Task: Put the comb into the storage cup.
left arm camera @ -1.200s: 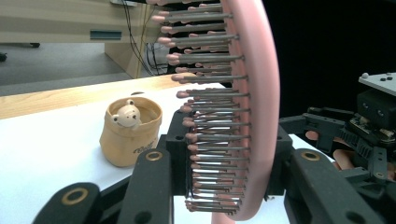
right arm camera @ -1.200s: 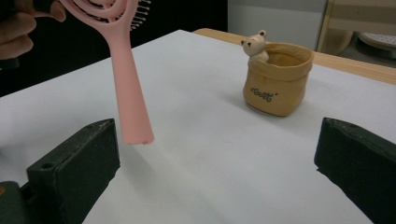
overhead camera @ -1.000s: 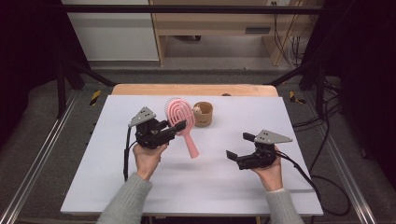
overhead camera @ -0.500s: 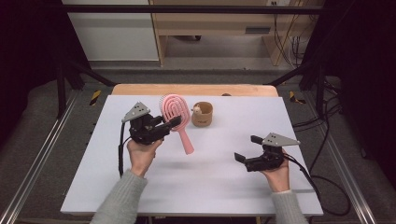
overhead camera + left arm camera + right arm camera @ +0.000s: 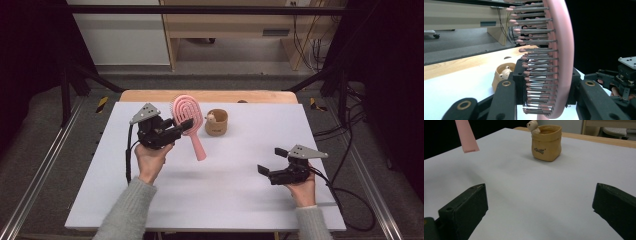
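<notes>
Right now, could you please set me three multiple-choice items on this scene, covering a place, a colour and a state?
1. Where does the tan cup stand?
A. at the table's far side
B. at the near edge
C. on the floor

2. What colour is the hairbrush?
A. blue
B. pink
C. green

3. How does the right gripper stand?
A. shut on the cup
B. shut on the brush
C. open, holding nothing

Answers: 1 A, it stands near the far wooden edge; 2 B, head and handle are pink; 3 C, its jaws gape over bare table, while the left gripper clamps the brush.

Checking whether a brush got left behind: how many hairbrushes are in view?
1. The pink hairbrush is held off the table in the left gripper, jaws shut on its head, handle pointing down, beside the tan cup.
</notes>
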The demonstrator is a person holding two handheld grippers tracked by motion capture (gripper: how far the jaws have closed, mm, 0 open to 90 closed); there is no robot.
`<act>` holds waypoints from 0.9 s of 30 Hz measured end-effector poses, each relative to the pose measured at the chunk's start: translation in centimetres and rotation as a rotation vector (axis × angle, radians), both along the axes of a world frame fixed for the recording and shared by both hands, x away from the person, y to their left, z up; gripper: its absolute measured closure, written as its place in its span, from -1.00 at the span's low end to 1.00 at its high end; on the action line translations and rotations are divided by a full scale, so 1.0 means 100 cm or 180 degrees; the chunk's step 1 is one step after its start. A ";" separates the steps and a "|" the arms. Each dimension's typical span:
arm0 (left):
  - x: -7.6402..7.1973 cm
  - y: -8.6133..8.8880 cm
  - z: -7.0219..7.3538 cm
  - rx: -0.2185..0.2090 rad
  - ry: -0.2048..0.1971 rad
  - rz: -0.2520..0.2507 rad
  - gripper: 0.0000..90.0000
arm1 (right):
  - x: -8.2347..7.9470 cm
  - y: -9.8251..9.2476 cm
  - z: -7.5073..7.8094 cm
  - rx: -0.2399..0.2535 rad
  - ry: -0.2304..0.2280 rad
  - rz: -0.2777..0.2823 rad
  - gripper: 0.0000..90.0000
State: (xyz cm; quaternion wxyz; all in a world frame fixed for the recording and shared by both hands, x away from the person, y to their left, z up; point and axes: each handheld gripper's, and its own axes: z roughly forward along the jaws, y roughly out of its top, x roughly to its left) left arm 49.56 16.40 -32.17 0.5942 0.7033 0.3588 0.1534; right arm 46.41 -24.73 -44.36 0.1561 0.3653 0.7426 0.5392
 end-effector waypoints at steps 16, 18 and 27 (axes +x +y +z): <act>0.010 0.001 0.014 0.0057 -0.0009 -0.0011 0.41 | 0.002 -0.004 -0.004 -0.0023 0.0033 -0.0012 -0.99; 0.012 0.002 0.015 0.0069 -0.0010 -0.0010 0.41 | 0.002 -0.004 -0.004 -0.0036 0.0038 -0.0011 -0.99; 0.021 0.001 0.021 0.0086 -0.0041 0.0032 0.41 | 0.002 -0.008 -0.005 -0.0019 0.0036 -0.0041 -0.99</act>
